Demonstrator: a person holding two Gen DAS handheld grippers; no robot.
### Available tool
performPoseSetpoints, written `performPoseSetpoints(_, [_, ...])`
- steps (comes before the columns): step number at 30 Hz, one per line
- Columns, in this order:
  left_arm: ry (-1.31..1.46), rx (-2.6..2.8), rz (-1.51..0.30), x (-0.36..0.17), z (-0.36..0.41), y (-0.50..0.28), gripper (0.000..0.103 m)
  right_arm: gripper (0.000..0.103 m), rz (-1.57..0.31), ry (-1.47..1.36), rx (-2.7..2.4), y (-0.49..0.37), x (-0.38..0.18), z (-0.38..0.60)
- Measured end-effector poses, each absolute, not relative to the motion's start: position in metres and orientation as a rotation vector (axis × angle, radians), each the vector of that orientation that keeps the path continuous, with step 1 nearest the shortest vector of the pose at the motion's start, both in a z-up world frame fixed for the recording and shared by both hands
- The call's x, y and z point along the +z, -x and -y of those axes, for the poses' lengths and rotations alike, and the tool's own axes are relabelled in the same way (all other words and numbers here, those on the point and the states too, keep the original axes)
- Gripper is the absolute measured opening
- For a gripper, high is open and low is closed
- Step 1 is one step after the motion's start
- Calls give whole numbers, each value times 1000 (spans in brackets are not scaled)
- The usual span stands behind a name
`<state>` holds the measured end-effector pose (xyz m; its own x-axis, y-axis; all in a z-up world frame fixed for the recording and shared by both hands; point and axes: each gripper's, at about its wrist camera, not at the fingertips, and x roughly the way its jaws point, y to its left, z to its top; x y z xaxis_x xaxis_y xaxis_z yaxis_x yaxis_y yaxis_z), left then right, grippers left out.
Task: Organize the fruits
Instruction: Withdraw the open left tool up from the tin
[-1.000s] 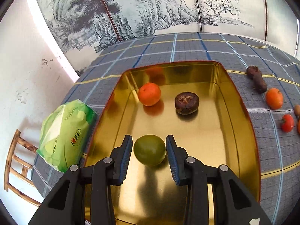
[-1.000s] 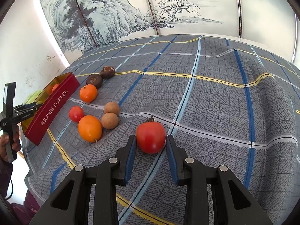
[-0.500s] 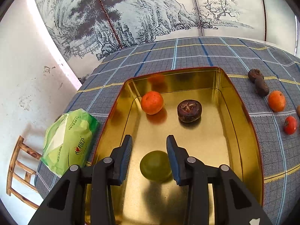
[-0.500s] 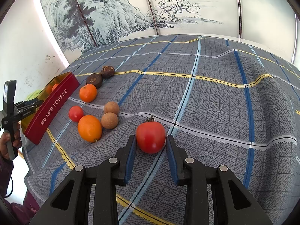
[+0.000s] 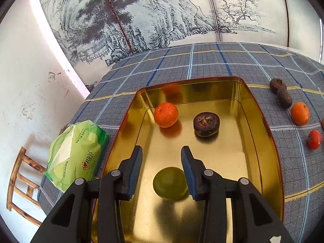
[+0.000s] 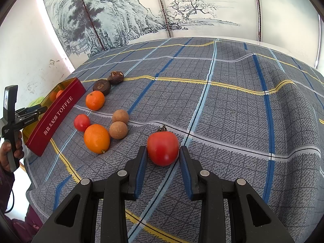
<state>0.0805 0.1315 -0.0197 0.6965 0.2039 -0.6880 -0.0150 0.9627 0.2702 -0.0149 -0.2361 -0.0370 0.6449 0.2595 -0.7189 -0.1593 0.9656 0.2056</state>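
Note:
My left gripper [image 5: 161,151] is open above the gold tin [image 5: 261,133]. A green fruit [image 5: 170,183] lies loose on the tin floor below and between the fingers. An orange mandarin [image 5: 166,114] and a dark brown fruit [image 5: 206,124] lie farther in. My right gripper [image 6: 163,152] is open around a large red tomato [image 6: 163,148] on the plaid cloth; the pads stand close beside it, not squeezing. The tin shows as a red box marked TOFFEE [image 6: 56,113] at the left.
On the cloth left of the tomato lie a large orange [image 6: 96,138], two tan round fruits [image 6: 118,130], a small red tomato [image 6: 81,122], a mandarin [image 6: 95,100] and two dark fruits [image 6: 101,85]. A green tissue pack [image 5: 76,154] lies left of the tin by the table edge.
The left gripper has let the green fruit go and drawn back and up; the fruit now rests on the tin floor. The right gripper and red tomato have not moved.

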Motion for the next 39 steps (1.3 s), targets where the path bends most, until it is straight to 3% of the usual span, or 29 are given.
performPoseSetpoints(8, [-153, 111, -816, -17, -148, -85, 38, 34, -837, -125, 238, 15, -37, 236])
performPoseSetpoints(16, [19, 54, -784, -6, -175, -84, 50, 34, -837, -125, 240, 15, -36, 235])
performPoseSetpoints(23, [16, 28, -765, -3, -178, -80, 51, 33, -838, -122, 240, 15, -36, 234])
performPoseSetpoints(29, [28, 32, -762, 1, -178, -71, 58, 32, -827, -102, 225, 16, -35, 237])
performPoseSetpoints(37, [13, -14, -752, 13, -161, -47, 58, 32, -841, -132, 235, 25, -34, 234])
performPoseSetpoints(39, [5, -23, -745, 17, -155, -39, 64, 32, -841, -143, 241, 28, -32, 234])
